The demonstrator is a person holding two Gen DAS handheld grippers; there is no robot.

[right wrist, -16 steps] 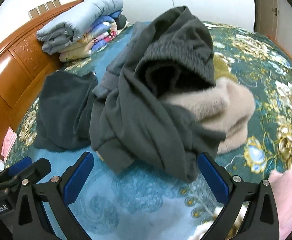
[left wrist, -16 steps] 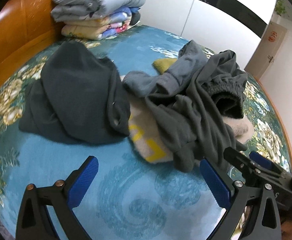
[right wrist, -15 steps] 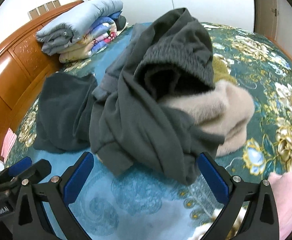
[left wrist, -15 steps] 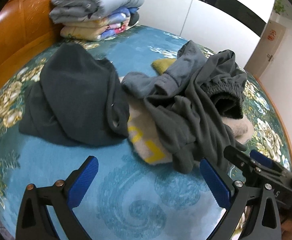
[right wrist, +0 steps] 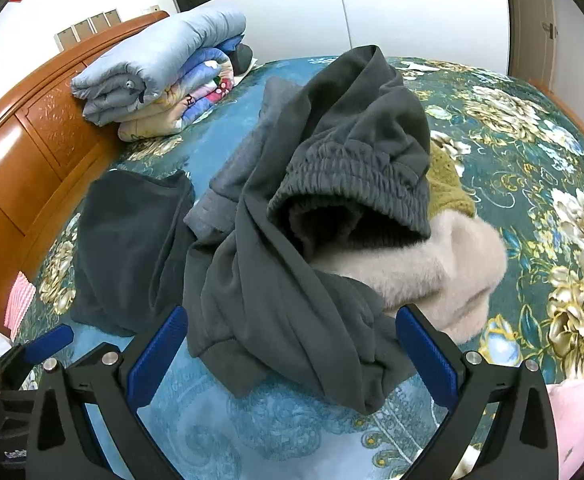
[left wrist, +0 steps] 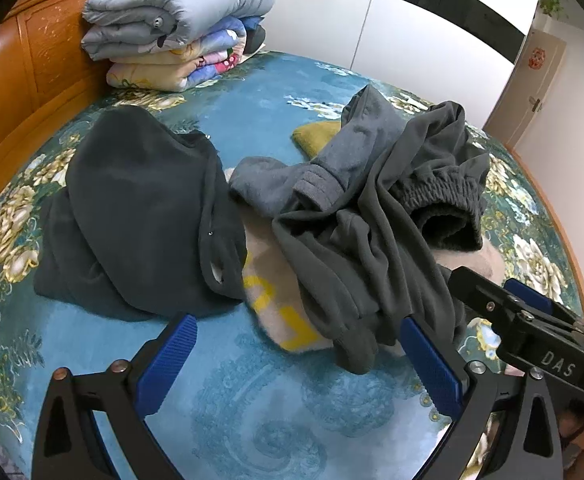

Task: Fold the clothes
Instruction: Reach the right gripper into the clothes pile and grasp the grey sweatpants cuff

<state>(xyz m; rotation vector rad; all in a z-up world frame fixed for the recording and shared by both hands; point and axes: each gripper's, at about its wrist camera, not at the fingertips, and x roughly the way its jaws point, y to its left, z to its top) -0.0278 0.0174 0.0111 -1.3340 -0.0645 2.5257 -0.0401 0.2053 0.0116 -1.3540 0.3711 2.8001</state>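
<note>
Jaws: left gripper (left wrist: pixel 297 354) and right gripper (right wrist: pixel 292 350) both spread wide, holding nothing, poised low before the heap. Crumpled dark grey fleece trousers (right wrist: pixel 292 264), elastic waistband (right wrist: pixel 351 184) uppermost, lie over a cream fluffy garment (right wrist: pixel 431 264). Likely soft, limp, light; take by waistband. Surface: teal floral bedspread (left wrist: pixel 260 420); wooden headboard (left wrist: pixel 32 72), folded quilts (left wrist: pixel 172 40), white wardrobe behind.

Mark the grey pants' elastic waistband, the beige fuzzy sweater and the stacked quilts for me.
grey pants (right wrist: pixel 355 184), right wrist view, on the gathered waistband.
beige fuzzy sweater (right wrist: pixel 431 268), right wrist view, on its fuzzy bulge.
stacked quilts (left wrist: pixel 172 12), left wrist view, on the top quilt.
</note>
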